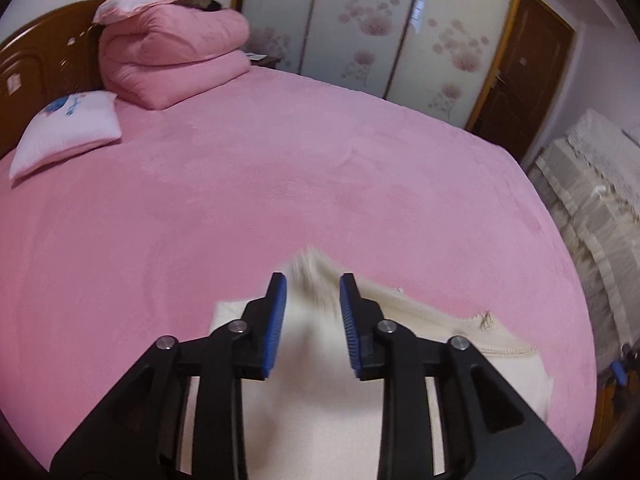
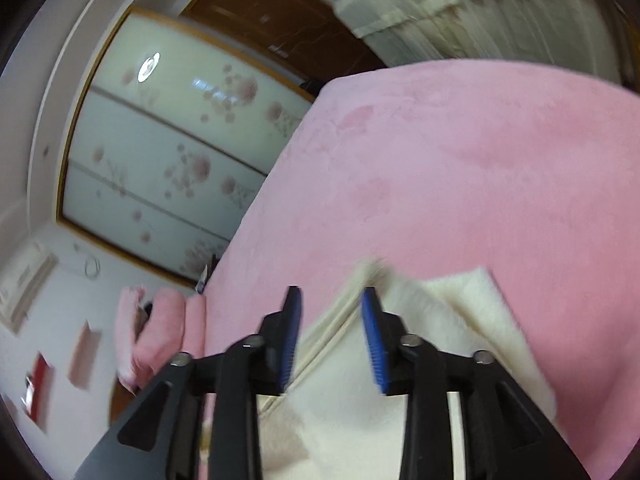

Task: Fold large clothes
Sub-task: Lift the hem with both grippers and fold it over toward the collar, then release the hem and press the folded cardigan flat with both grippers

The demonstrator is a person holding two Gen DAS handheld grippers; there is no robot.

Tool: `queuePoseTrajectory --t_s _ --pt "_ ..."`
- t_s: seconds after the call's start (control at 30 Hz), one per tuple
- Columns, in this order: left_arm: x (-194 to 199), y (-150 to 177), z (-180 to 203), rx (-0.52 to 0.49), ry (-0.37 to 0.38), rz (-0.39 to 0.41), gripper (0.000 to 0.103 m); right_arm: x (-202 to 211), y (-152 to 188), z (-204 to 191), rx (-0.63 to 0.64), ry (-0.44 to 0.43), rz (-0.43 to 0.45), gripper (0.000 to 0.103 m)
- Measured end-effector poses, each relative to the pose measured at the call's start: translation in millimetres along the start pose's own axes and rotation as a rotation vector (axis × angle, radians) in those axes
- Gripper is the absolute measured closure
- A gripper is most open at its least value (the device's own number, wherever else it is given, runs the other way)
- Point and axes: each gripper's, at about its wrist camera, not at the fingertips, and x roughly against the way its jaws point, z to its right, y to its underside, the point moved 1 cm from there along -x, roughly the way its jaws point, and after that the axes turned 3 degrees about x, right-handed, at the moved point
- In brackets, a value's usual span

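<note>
1. We see one cream garment (image 1: 320,392) lying on the near part of the pink bed cover (image 1: 280,184), partly folded, with a stitched edge running off to the right in the left wrist view.
2. The left gripper (image 1: 313,292) stands with its blue pads apart; blurred cream cloth shows between them, but the pads do not press on it.
3. The right gripper (image 2: 331,304) is likewise parted; a seamed edge of the same garment (image 2: 352,392) passes between its jaws without being pinched.
4. We judge the cloth soft, thick and fleecy, light for its bulk, limp rather than stiff. It will drape and sag when lifted, and it should cling to the plush cover rather than slide.
5. We judge the hems and corners the best hold: the stitched edge is firmer and gives the pads a ridge to bite on.
6. Count: one garment, two grippers, one folded pink quilt (image 1: 176,56) at the far left, one pillow (image 1: 66,132) beside it, one flowered wardrobe (image 1: 380,24) beyond the bed.
</note>
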Motion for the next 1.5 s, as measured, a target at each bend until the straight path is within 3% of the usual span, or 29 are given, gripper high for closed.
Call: queuePoseTrajectory --t_s 0.03,0.1,0.23,0.33,0.5,0.63,0.73,0.8,0.83,0.9,0.93,0.97,1.07,1.23,1.33,1.37,1.43,1.5 --pt "-3.2 4.0 6.9 -0.030 -0.010 -0.009 0.060 -0.9 1.9 -0.1 0.016 0.005 -0.008 0.068" --pt "-9.6 15.4 15.8 -0.067 -0.026 -0.035 0.055 -7.7 9.0 -0.4 0.049 0.031 -0.036 0.067" --pt "-35.8 49.4 22.6 -0.085 0.014 -0.203 0.055 -26.8 22.0 14.1 0.062 0.112 -0.101 0.063" --pt "-52.0 80.0 20.6 -0.059 0.027 -0.335 0.055 -39.7 39.9 35.8 0.085 0.219 -0.154 0.048" --pt "-63.1 118.6 13.1 -0.002 0.053 -0.447 0.055 -74.2 63.7 71.7 0.253 0.423 -0.339 0.045" --pt "-61.8 152.6 13.4 0.088 0.066 -0.503 0.055 -97.3 79.7 90.9 0.330 0.428 -0.448 0.045" --pt "-60.2 172.1 23.1 0.083 0.060 -0.527 0.055 -107.3 96.3 96.9 0.379 0.391 -0.488 0.045" --pt "-56.7 176.8 31.7 0.065 0.066 -0.532 0.055 -116.2 102.3 100.4 0.399 0.340 -0.489 0.065" --pt "-56.2 178.7 35.9 0.055 0.071 -0.537 0.055 -118.0 107.6 99.9 0.400 0.323 -0.492 0.067" --pt "-58.3 180.3 46.7 0.024 0.071 -0.553 0.055 -126.3 109.3 107.2 0.420 0.328 -0.511 0.084" --pt "-57.5 178.3 51.4 0.011 0.071 -0.554 0.055 -127.3 109.7 112.1 0.423 0.322 -0.510 0.093" --pt "-56.8 177.8 57.1 -0.005 0.071 -0.553 0.055 -131.5 105.8 111.3 0.410 0.308 -0.501 0.095" --pt "-54.9 178.7 74.3 -0.061 0.075 -0.555 0.055 -120.1 103.3 110.5 0.400 0.309 -0.452 0.096" --pt "-56.7 185.3 97.8 -0.164 0.051 -0.556 0.055 -105.6 111.9 107.0 0.405 0.394 -0.413 0.096" --pt "-51.4 187.5 99.9 -0.191 0.052 -0.540 0.055 -92.3 108.7 87.1 0.394 0.436 -0.313 0.094" --pt "-44.3 187.0 96.6 -0.191 0.058 -0.532 0.055 -83.1 107.3 78.9 0.403 0.437 -0.241 0.092" --pt "-41.1 190.6 92.8 -0.186 0.071 -0.516 0.055 -67.4 107.5 57.7 0.419 0.408 -0.156 0.090" --pt "-39.2 195.1 87.4 -0.181 0.072 -0.512 0.055 -63.5 118.3 46.6 0.422 0.333 -0.147 0.090"
